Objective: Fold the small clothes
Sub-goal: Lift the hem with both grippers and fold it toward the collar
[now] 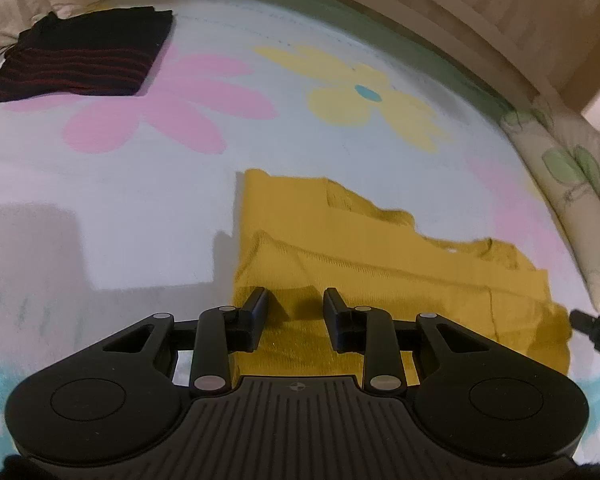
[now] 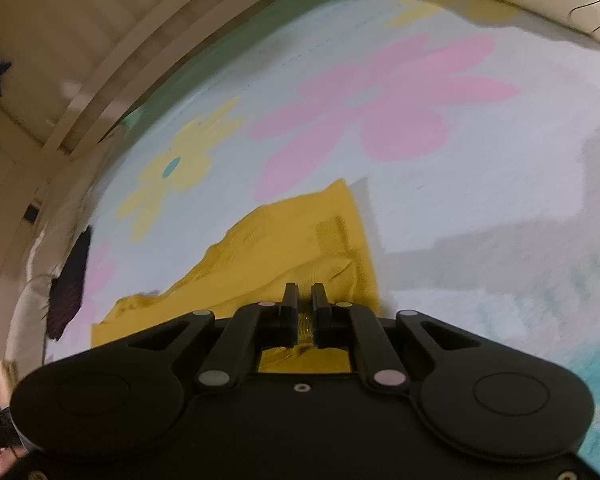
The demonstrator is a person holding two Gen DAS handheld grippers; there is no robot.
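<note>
A mustard-yellow knitted garment (image 1: 380,256) lies partly folded on a floral bedspread (image 1: 148,200). My left gripper (image 1: 296,300) is open and hovers over the garment's near left edge, holding nothing. In the right wrist view my right gripper (image 2: 305,294) is shut on a fold of the same yellow garment (image 2: 284,248), with cloth pinched between its fingers. The tip of the right gripper shows at the far right of the left wrist view (image 1: 592,326).
A folded black garment with red stripes (image 1: 84,60) lies at the far left of the bed. A dark cloth (image 2: 70,284) lies at the left in the right wrist view. A leaf-print pillow (image 1: 572,184) borders the right side. A wooden headboard (image 1: 480,12) runs behind.
</note>
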